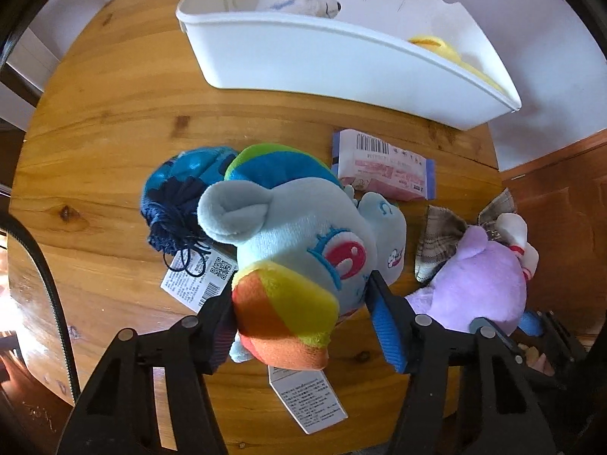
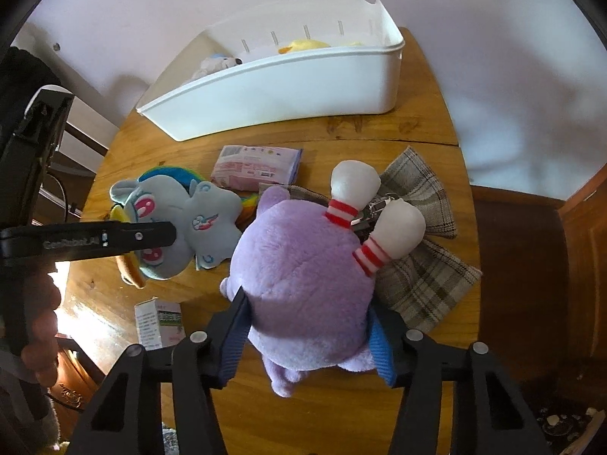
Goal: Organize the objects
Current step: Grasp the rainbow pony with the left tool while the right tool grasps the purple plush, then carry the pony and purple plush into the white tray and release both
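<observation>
The left tongs (image 1: 303, 322) are clamped on a light-blue plush pony with a rainbow mane (image 1: 303, 250), their blue-padded fingers (image 1: 389, 335) pressing its head from both sides above the round wooden desk (image 1: 106, 121); a white paper tag (image 1: 307, 402) hangs under the toy. The right tongs (image 2: 307, 335) are likewise closed on a round lilac plush toy with two white, red-striped bowling-pin horns (image 2: 303, 284), their pads dug into its lower flanks. The two toys are just beside each other near the middle of the desk, the lilac one to the pony's right. Behind the pony lie a dark-blue knitted pouch with a drawstring (image 1: 178, 197) and a printed white label (image 1: 193, 276). A pink and white wrapped packet with a barcode (image 1: 383, 167) lies flat on the desk between the toys and a long white plastic bin (image 1: 322, 60) at the far edge. The bin holds a small white plush animal (image 1: 303, 0) at one end and a yellow plush toy (image 1: 444, 47) at the other. A grey plaid cloth (image 2: 421, 250) lies under and behind the lilac toy. A small white carton (image 2: 157, 322) stands near the desk's near edge, and a person's hand (image 2: 38, 326) grips the left handle.
</observation>
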`<state>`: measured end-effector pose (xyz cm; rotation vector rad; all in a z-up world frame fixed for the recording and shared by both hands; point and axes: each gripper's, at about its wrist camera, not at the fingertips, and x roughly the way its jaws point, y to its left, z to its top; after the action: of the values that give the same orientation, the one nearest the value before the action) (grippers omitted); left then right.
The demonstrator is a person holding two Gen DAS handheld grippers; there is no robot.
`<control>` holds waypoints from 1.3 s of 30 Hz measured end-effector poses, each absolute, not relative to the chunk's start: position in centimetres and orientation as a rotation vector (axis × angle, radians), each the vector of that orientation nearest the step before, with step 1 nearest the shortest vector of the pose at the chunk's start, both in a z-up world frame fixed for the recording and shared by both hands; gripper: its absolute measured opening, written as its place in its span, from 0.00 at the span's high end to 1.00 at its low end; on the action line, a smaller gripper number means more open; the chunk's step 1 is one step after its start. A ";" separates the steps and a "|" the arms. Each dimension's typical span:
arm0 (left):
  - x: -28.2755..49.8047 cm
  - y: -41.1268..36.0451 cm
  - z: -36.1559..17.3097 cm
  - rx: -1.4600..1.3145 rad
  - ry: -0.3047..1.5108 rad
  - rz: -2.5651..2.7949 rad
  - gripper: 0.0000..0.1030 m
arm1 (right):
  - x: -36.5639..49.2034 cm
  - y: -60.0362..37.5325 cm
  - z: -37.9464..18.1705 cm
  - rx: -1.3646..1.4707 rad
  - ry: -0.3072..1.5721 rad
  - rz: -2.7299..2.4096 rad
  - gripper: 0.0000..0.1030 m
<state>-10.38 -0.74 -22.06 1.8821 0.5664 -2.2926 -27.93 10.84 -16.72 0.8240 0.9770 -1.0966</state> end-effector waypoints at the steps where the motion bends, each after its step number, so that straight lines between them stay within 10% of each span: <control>1: -10.2 -0.8 -21.7 1.875 0.573 -2.306 0.36 | -28.0 10.9 -16.5 0.824 0.970 -1.094 0.49; 39: -14.4 -4.8 10.4 1.188 0.272 -2.704 0.35 | -19.5 6.9 12.3 0.463 0.623 -1.133 0.50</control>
<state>-14.39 -4.79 10.37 1.1877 0.2720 -2.7042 -19.49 6.93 12.31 0.4625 0.6233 -1.1331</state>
